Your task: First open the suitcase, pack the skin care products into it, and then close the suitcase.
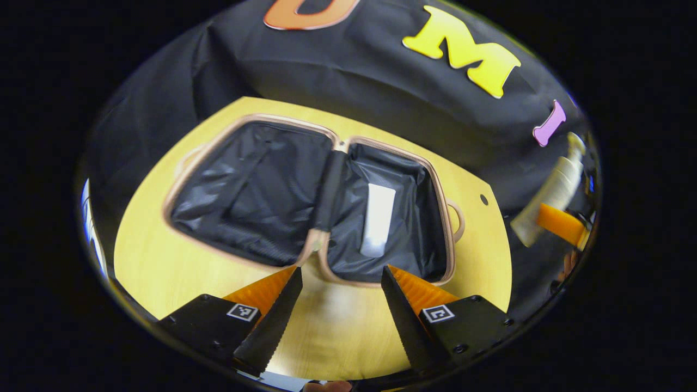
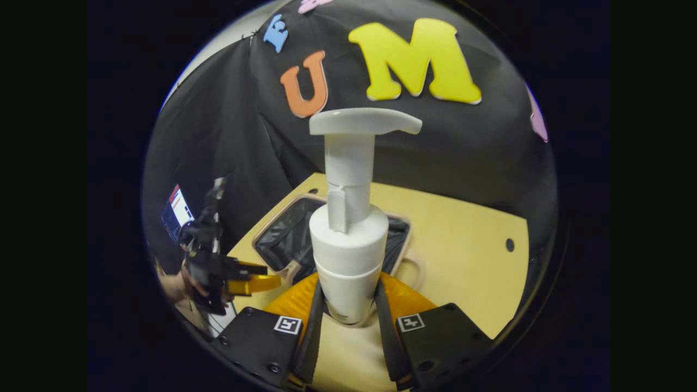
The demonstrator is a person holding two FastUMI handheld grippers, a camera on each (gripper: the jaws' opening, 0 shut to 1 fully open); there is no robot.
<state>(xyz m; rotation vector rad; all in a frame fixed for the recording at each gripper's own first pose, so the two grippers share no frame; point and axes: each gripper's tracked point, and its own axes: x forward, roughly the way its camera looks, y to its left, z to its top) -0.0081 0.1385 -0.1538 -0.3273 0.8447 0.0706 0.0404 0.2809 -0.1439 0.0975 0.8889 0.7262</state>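
A small suitcase [image 1: 245,185] lies open flat on the wooden table [image 1: 158,261], both halves lined in black. A white tube [image 1: 377,219] rests in its right half. My left gripper [image 1: 340,280] hovers open just in front of the case, with nothing between its fingers. My right gripper [image 2: 347,310] is shut on a white pump bottle [image 2: 349,239], held upright above the table with the suitcase [image 2: 283,231] behind it. In the left gripper view the pump bottle [image 1: 552,193] and the right gripper's finger [image 1: 561,223] appear at the far right, raised off the table.
A pink carry handle [image 1: 456,218] sticks out from the suitcase's right side. The table has a small hole [image 1: 484,199] near its right edge. In the right gripper view a hand [image 2: 174,286] holds the left gripper [image 2: 261,277] at the left, beside a screen [image 2: 177,209].
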